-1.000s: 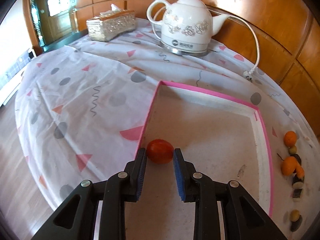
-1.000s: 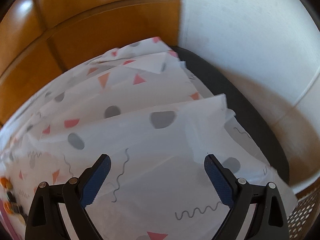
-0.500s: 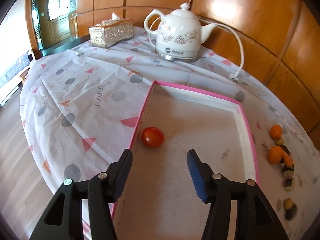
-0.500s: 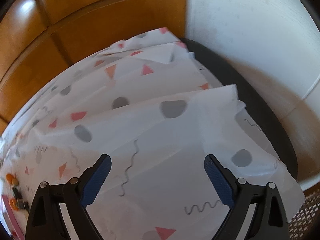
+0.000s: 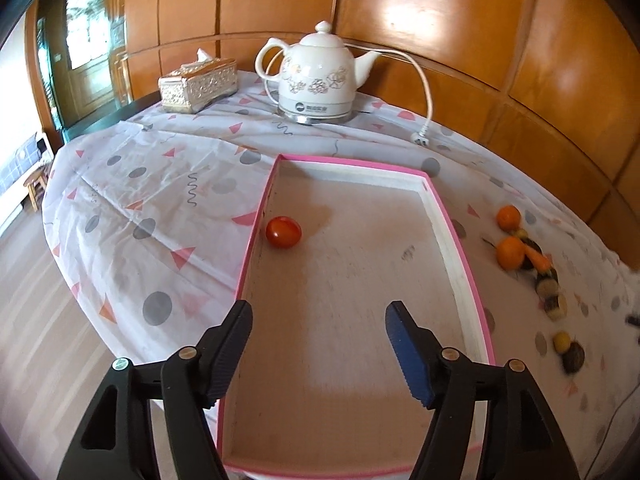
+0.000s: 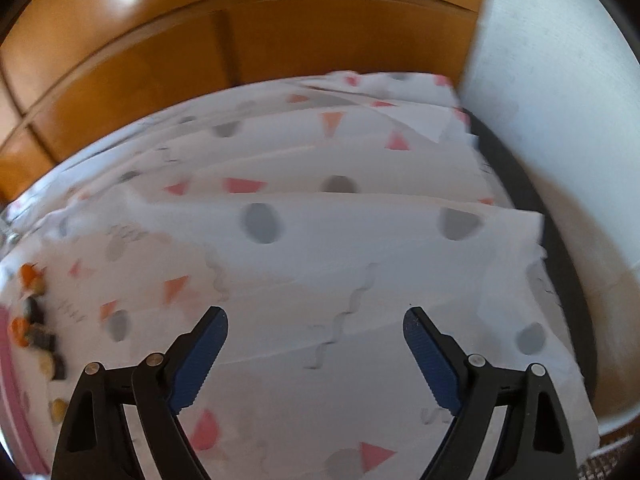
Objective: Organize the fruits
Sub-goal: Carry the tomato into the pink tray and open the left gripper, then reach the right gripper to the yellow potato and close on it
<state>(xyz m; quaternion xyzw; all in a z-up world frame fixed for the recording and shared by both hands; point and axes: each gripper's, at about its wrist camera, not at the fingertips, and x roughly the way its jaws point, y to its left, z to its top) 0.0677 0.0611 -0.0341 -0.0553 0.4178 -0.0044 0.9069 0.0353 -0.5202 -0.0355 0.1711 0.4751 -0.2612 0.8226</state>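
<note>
A red tomato (image 5: 283, 231) lies alone in the pink-rimmed tray (image 5: 469, 268), close to its left wall. My left gripper (image 5: 319, 322) hovers above the tray's near half, well back from the tomato, its jaws opening with nothing between them. To the right of the tray, on the cloth, lies a row of small fruits: two oranges (image 5: 511, 252), a carrot-like piece (image 5: 538, 258) and several dark and yellow ones (image 5: 563, 342). The same row (image 6: 30, 320) shows blurred at the left edge of the right wrist view. My right gripper (image 6: 316, 330) hangs over bare cloth, jaws closing slightly, empty.
A white kettle (image 5: 316, 76) with its cord (image 5: 424, 92) and a tissue box (image 5: 198, 84) stand at the table's far side. The patterned cloth (image 5: 160, 200) hangs over the round table's edge. Wood panelling runs behind. A white wall (image 6: 560, 100) stands right of the table.
My left gripper let go of the tomato, opened wide and drew back and up from it. My right gripper swung left, bringing the fruit row into its view.
</note>
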